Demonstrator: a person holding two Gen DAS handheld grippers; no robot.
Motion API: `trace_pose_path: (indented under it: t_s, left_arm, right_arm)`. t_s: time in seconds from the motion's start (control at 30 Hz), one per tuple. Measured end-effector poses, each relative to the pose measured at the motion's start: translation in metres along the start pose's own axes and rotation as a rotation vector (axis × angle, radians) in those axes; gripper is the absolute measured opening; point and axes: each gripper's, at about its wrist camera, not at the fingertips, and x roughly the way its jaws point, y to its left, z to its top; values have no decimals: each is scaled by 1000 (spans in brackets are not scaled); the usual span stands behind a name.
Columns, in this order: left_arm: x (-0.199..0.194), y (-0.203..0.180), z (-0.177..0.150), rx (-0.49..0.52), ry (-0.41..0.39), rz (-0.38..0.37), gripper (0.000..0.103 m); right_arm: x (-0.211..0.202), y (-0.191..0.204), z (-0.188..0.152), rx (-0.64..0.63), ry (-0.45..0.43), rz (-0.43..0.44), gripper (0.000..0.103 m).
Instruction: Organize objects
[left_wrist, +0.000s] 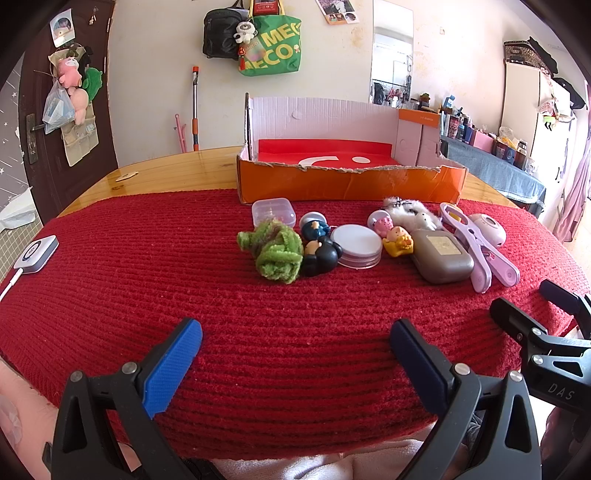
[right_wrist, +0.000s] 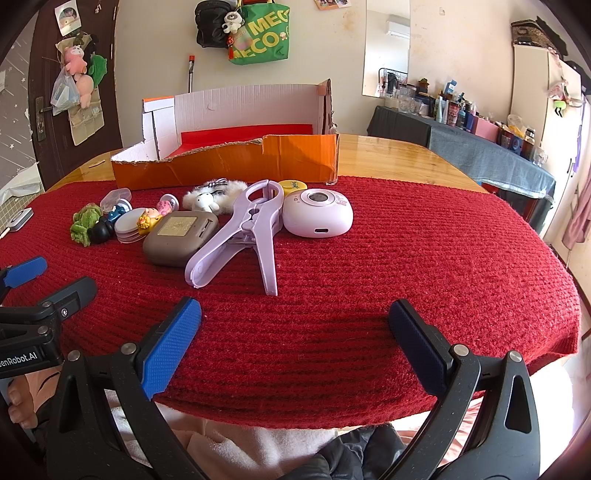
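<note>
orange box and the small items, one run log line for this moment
left hand-held gripper: open, empty | right hand-held gripper: open, empty | orange box: empty | small items: on red mat

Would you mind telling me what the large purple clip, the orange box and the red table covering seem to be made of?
Purple clip: looks like moulded plastic, smooth with a soft sheen.
Orange box: cardboard, judging by the ragged torn rim and white inner walls.
Red covering: apparently a knitted or woven textile, ribbed and fuzzy, probably wool or acrylic.

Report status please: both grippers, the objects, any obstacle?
Left gripper open, empty; right gripper open, empty. Small objects in a row on red mat, orange box behind, none in. Path clear.
</note>
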Motion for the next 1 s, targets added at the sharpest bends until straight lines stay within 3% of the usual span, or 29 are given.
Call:
trace_pose_path:
  t_s: [1.0]
  left_arm:
    - [0,0,0,-3,1,0,103]
  right_arm:
    - [0,0,0,8,-2,-13,103]
